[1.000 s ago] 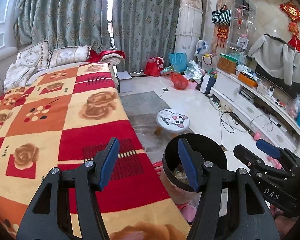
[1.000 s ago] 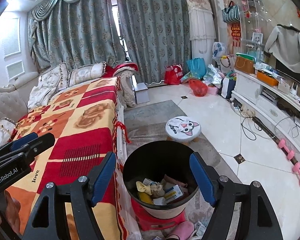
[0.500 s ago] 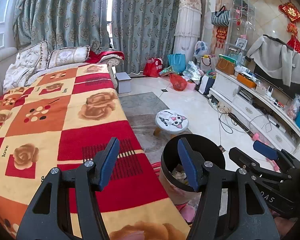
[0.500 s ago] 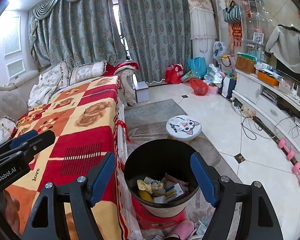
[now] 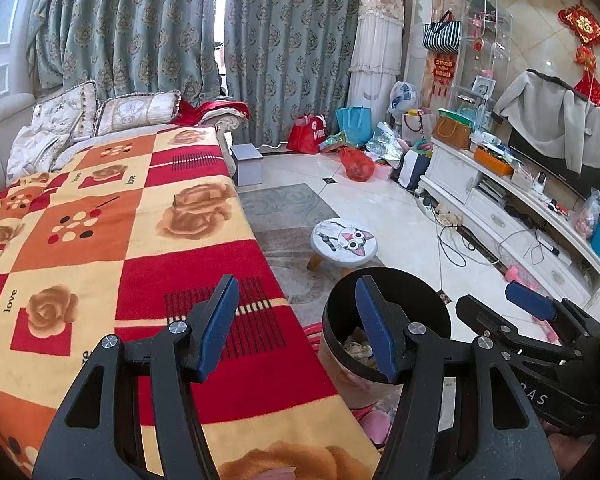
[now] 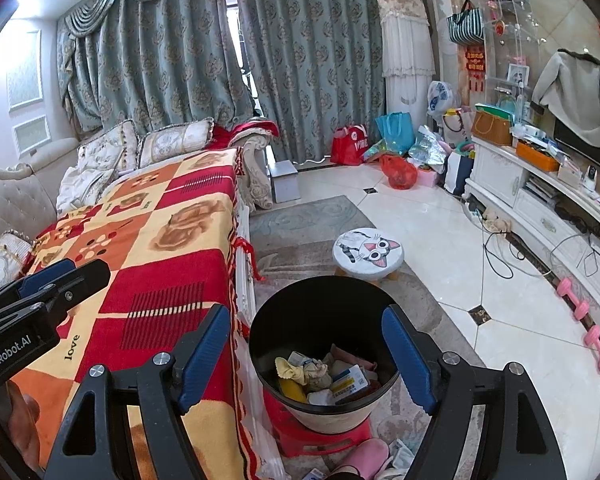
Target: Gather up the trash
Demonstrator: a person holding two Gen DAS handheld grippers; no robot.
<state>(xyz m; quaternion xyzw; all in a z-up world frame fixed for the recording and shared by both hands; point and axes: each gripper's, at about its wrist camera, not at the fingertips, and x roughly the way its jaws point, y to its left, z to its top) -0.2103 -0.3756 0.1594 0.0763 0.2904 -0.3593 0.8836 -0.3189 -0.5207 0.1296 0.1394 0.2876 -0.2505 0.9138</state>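
We hold one tool in each hand, side by side, both tipped down a little. The left tool [image 5: 296, 324] is spread apart and pinches nothing. Under it lies the red, orange and cream checked blanket with rose patches [image 5: 148, 240], and we see no trash on it. The right tool [image 6: 306, 354] is spread wide too, and it is empty.

The round black trash bin with a pale outside [image 6: 324, 364] sits right under the right tool, between its blue pads in that view. It stands on a small red plastic stool [image 6: 320, 436], just beside the blanket's edge. We think it is put there so trash can be dropped in with only a short reach. Inside lie crumpled yellow and grey wrappers and a small blue and white box [image 6: 350, 378]. We guess the right tool hangs over the bin because that is the spot for dropping things in.

A few scraps lie on the floor by a pink slipper [image 6: 366, 456], low in the right view. We cannot tell what they are. Maybe they are next.
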